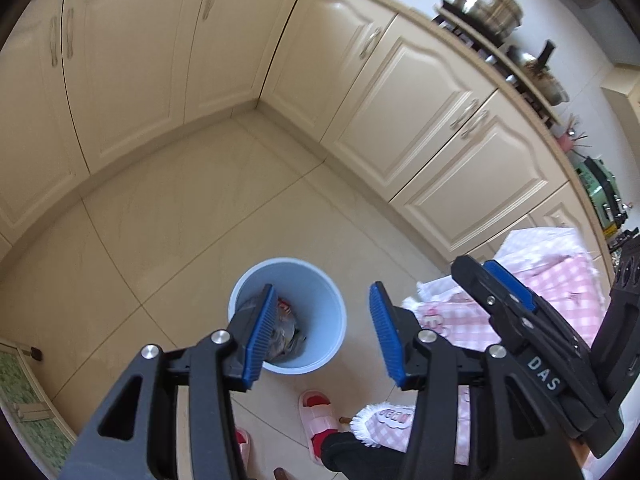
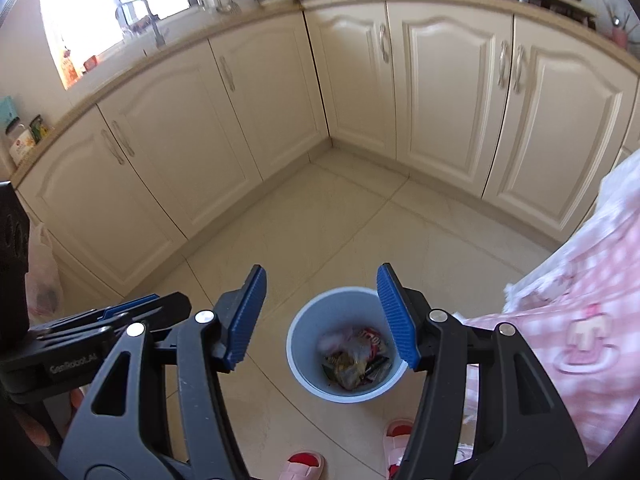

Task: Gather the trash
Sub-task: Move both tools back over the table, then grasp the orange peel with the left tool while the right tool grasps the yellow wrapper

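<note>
Both tools hang above a kitchen floor (image 2: 328, 216) with nothing in them. The left hand-held gripper (image 1: 320, 336) has its blue pads (image 1: 384, 332) spread wide on empty air, and the right hand-held gripper (image 2: 322, 316) stands just as wide and just as empty. The bin (image 2: 298, 356) sits on the floor tiles below them, out from the corner where the two runs of cupboards (image 2: 440, 92) meet and near the person's slippers (image 1: 318, 416). The trash (image 2: 356, 360) lies crumpled at its bottom: wrappers, something pale, a red label.

No loose litter shows on the open tiles in either view, so the step in hand looks like a search for the next piece, or the end of the job. To do it well, sweep the cameras slowly along the cupboard bases and toward the bag (image 2: 42, 276) by the left cupboards. Keep the jaws apart until a piece sits squarely between the pads. Approach thin wrappers steeply, pinch at a raised fold, and lift clear of the pink checked sleeve (image 2: 580, 320), which hangs close on the right. Release only when centred over the rim.
</note>
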`<action>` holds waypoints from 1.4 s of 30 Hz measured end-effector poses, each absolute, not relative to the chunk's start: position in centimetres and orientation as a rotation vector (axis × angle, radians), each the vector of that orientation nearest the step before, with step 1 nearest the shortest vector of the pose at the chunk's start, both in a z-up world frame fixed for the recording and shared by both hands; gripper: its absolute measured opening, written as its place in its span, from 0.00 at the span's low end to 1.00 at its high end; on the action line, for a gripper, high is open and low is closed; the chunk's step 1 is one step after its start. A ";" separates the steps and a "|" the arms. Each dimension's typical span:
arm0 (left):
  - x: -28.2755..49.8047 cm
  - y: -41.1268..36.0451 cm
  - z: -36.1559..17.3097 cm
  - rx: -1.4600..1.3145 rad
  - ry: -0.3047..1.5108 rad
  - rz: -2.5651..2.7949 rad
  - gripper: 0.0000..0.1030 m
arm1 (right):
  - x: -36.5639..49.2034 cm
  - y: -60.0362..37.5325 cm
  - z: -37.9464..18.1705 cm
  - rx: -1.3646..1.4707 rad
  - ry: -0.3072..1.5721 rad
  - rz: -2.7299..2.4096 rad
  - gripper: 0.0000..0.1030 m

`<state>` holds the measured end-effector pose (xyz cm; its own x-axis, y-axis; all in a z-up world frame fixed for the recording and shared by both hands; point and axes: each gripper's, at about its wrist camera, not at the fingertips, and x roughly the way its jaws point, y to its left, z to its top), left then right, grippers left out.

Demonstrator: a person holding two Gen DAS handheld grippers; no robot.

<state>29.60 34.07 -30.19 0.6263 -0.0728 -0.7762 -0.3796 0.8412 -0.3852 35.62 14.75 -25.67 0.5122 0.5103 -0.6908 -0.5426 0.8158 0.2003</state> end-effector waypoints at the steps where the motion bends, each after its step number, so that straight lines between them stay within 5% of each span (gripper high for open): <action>1: 29.1 33.6 -29.1 -0.553 0.869 0.184 0.47 | 35.0 14.1 -24.5 -0.037 0.796 0.632 0.56; 20: 26.6 11.1 -12.8 -0.297 0.658 -0.171 0.55 | 24.6 -10.3 -9.3 0.080 0.469 0.376 0.64; 29: 29.8 -3.0 -13.9 -0.151 0.786 -0.426 0.55 | 24.4 -26.4 -11.5 0.152 0.519 0.067 0.66; 42: 36.2 -15.3 -20.2 0.038 0.945 -0.534 0.55 | 26.8 -34.9 -16.3 0.223 0.638 -0.039 0.69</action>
<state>36.21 -15.31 -20.16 0.4662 -0.4187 -0.7793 0.4514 0.8702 -0.1975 26.80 -34.94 -16.27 0.8034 0.0323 -0.5946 0.1049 0.9752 0.1947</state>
